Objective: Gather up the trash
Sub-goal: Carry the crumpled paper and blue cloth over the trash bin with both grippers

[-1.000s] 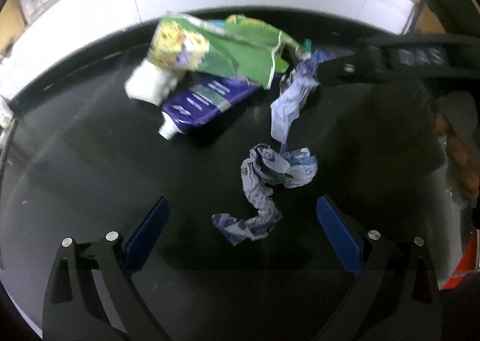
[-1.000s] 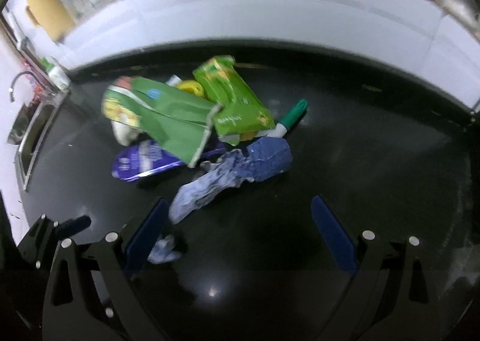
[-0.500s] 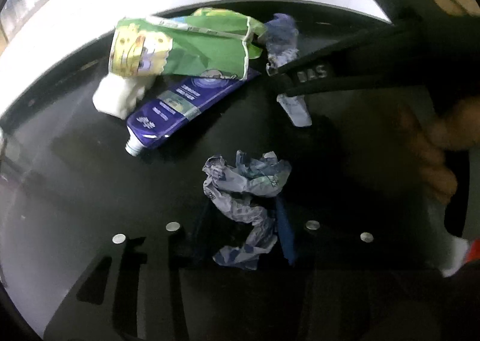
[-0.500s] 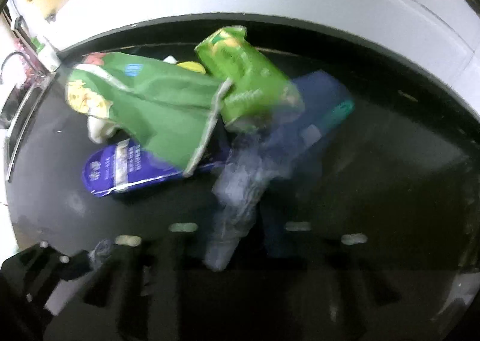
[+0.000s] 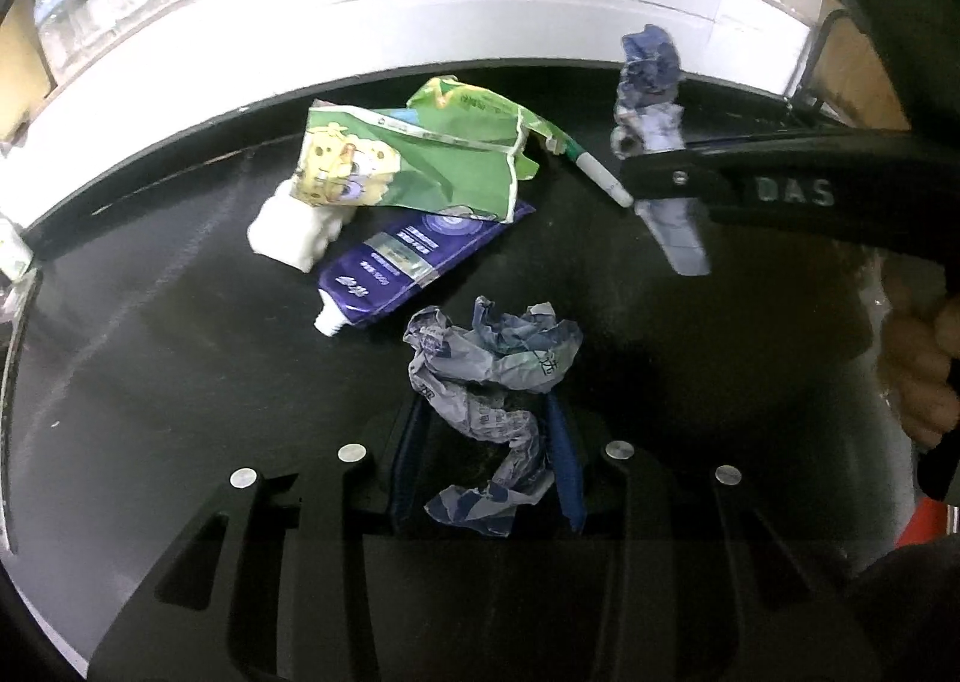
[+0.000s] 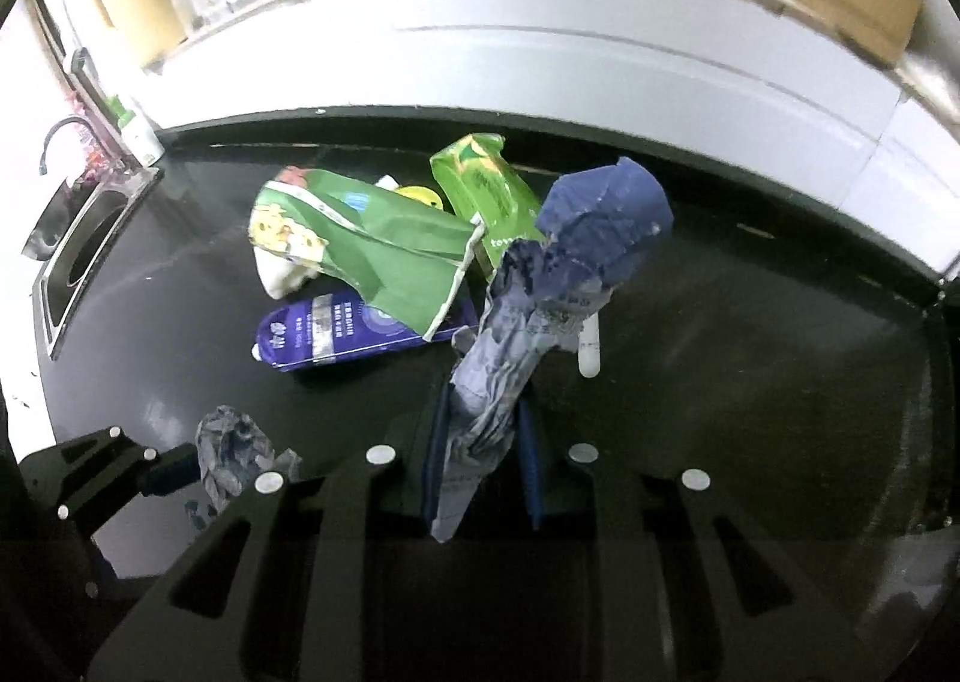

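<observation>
Both grippers are closing since the earlier frames, when their jaws stood wide over the loose trash, and each is now carrying a wrapper up off the black counter (image 5: 150,382).

At the left in the left wrist view, a white crumpled wad (image 5: 294,232) is lying on the counter, touching the near left end of a torn green snack bag (image 5: 408,165). A purple tube (image 5: 408,268) is poking out from under that bag, its white cap pointing near and left. A second green packet (image 6: 486,196) is sitting at the far side of the pile, partly under the torn bag. A green-and-white pen (image 5: 594,172) is lying just right of the bags.

Nearer, the left gripper (image 5: 486,466) is pinching a crumpled pale blue wrapper (image 5: 492,364) between its narrow blue pads, the wad bulging out beyond the fingertips and a tail hanging near. From the right wrist view this gripper (image 6: 174,469) is showing at the near left with the same wrapper (image 6: 231,454).

To the right, the right gripper (image 6: 483,442) is clamping a long twisted dark blue wrapper (image 6: 540,286), its jaws nearly together, the wrapper standing up past the pads toward the far side. In the left wrist view that gripper (image 5: 654,184) is reaching in from the right, the wrapper (image 5: 651,99) sticking out above and below it. A hand (image 5: 918,364) is gripping its handle at the right edge.
</observation>
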Demonstrator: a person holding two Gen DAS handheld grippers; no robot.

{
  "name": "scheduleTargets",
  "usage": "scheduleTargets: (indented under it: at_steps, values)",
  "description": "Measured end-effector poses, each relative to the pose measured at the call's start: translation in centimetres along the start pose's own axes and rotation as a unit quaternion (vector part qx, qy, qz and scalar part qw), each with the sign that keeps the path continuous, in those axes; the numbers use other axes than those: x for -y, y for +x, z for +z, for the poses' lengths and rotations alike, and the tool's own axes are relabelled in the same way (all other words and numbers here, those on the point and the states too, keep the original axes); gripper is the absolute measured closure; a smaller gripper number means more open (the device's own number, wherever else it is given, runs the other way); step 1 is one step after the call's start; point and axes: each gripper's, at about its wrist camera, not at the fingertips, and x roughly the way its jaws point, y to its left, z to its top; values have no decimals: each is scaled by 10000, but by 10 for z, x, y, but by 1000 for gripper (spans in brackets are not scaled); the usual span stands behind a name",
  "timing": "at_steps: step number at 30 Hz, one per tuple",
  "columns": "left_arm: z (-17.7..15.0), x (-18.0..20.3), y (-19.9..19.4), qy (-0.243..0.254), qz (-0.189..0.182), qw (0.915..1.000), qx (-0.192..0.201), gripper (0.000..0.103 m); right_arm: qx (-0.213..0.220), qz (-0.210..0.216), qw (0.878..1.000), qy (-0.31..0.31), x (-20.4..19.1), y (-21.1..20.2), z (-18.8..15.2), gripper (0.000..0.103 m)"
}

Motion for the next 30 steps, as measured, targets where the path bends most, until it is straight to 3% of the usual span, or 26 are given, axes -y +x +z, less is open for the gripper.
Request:
scheduleTargets:
  at_steps: [10, 18, 24, 27, 28, 30]
  values:
    - [-10, -19, -29, -276, 242, 9991, 194, 66, 276, 1, 9992, -273, -18, -45, -10, 81]
    - [-36, -73, -84, -1105, 766, 9903, 342, 66, 461, 397, 9936, -950, -86, -73, -13, 81]
    - [-90, -137, -142, -2003, 1456, 9681, 390, 66, 489, 1133, 9746, -1867, -191, -86, -19, 81]
    - [-132, -171, -171, -2543, 1834, 9488, 372, 66, 410, 1506, 9593, -2352, -247, -87, -27, 81]
    - [-153, -187, -184, -2811, 1988, 9382, 349, 66, 374, 1641, 9531, -2514, -266, -87, -30, 81]
    - [-181, -204, -199, -3134, 2178, 9238, 312, 66, 261, 1978, 9356, -2912, -313, -86, -43, 81]
